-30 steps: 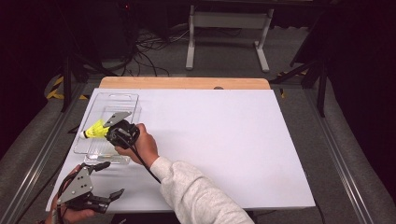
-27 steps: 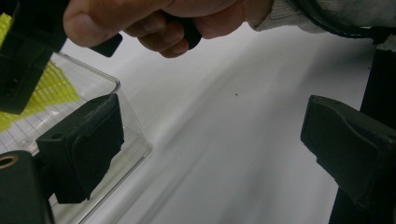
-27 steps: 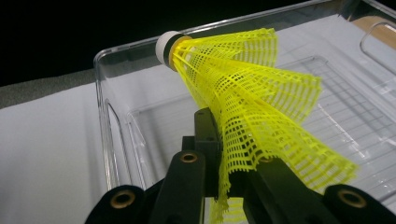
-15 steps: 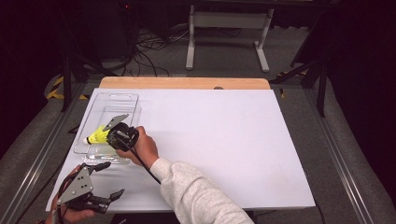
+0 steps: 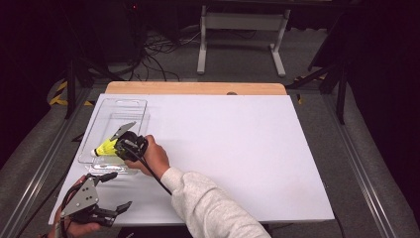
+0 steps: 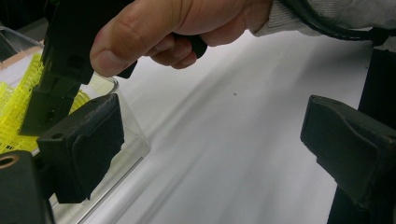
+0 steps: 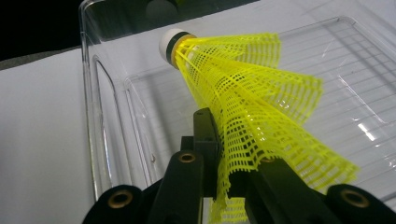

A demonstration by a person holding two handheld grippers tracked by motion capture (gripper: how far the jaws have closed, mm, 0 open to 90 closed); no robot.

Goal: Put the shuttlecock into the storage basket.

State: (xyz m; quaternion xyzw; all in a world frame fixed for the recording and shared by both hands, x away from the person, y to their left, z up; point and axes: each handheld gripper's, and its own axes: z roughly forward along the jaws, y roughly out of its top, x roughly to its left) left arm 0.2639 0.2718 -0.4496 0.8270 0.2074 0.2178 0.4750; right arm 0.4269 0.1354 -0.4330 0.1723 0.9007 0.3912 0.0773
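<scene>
A yellow mesh shuttlecock (image 5: 105,148) with a white cork tip hangs low over the near end of a clear plastic tray (image 5: 124,101). My right gripper (image 5: 116,147) is shut on its skirt. In the right gripper view the shuttlecock (image 7: 243,93) points its cork away from me, and the right gripper (image 7: 224,154) pinches the netting above the tray (image 7: 88,93). My left gripper (image 5: 116,191) rests open at the table's near left corner, just short of the tray. In its own view, the left gripper (image 6: 210,135) has nothing between its jaws and looks at the shuttlecock (image 6: 11,121) and the tray (image 6: 135,140).
A white sheet (image 5: 237,148) covers the table, with a wooden board edge (image 5: 198,88) along its far side. Metal rails (image 5: 366,168) run along both sides. Cables and a white stand (image 5: 237,29) lie on the floor beyond.
The right gripper has carried the shuttlecock slightly towards the near end of the tray and lower. The left gripper has stayed put.
</scene>
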